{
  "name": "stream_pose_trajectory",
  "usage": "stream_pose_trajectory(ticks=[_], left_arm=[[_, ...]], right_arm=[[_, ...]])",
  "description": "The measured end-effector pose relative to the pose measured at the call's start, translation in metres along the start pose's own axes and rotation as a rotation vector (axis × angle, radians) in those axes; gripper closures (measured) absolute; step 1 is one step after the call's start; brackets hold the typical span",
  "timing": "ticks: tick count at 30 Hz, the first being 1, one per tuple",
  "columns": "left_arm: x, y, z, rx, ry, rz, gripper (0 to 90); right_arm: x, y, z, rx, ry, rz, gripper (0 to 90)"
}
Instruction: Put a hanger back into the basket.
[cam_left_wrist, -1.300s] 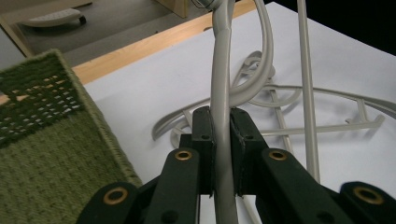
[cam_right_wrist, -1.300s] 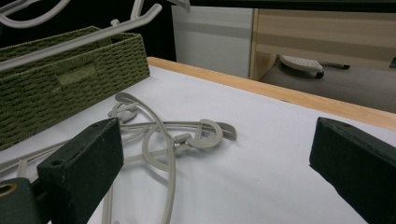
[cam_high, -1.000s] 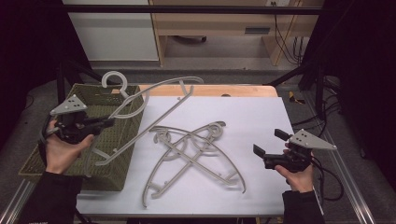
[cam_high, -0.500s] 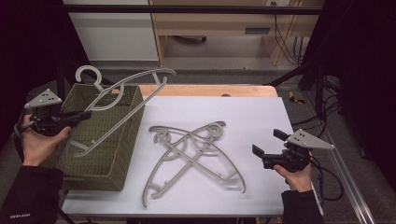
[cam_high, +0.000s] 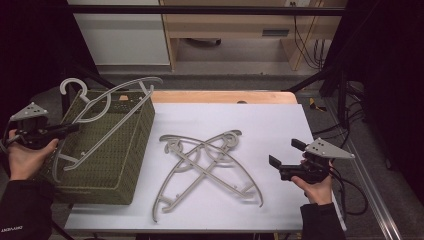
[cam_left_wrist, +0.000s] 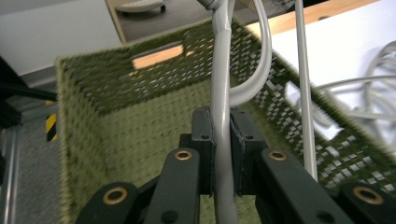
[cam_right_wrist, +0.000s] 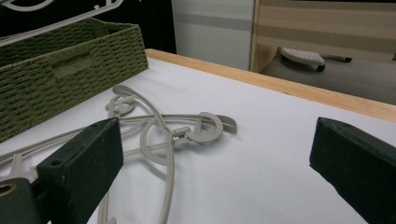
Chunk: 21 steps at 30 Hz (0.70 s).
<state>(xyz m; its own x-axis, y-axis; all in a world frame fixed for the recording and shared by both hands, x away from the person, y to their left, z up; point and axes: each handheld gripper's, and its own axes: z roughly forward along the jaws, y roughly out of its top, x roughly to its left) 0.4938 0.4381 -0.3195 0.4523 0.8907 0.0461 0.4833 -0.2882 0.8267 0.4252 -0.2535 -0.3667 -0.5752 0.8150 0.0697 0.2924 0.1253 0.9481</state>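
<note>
- White table top (cam_high: 240, 120): level surface with a wooden strip (cam_high: 220, 96) along its far edge.
- Two grey hangers (cam_high: 205, 165): lying flat on the table top, crossed over each other, hooks toward the far side.
- Wooden cabinet (cam_high: 235, 25): standing on the floor beyond the table.
- Black cables (cam_high: 302, 35): hanging beside the cabinet.

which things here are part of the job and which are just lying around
Part of the job:
- grey hanger held in the left gripper
- green woven basket
- two crossed hangers on the table

Just lying about:
- wooden cabinet
- cables
</note>
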Motion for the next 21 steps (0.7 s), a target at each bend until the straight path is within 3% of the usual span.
stream_pose_trajectory(ticks=[18, 21], left_arm=[[0.025, -0.026, -0.002, 0.077, 0.09, -0.005, 81.6], [0.025, -0.029, 0.002, 0.116, 0.107, 0.014, 81.6]], right_arm=[[0.0, -0.001, 0.001, 0.006, -0.001, 0.0, 3.1], [0.0, -0.001, 0.001, 0.008, 0.001, -0.002, 3.0]])
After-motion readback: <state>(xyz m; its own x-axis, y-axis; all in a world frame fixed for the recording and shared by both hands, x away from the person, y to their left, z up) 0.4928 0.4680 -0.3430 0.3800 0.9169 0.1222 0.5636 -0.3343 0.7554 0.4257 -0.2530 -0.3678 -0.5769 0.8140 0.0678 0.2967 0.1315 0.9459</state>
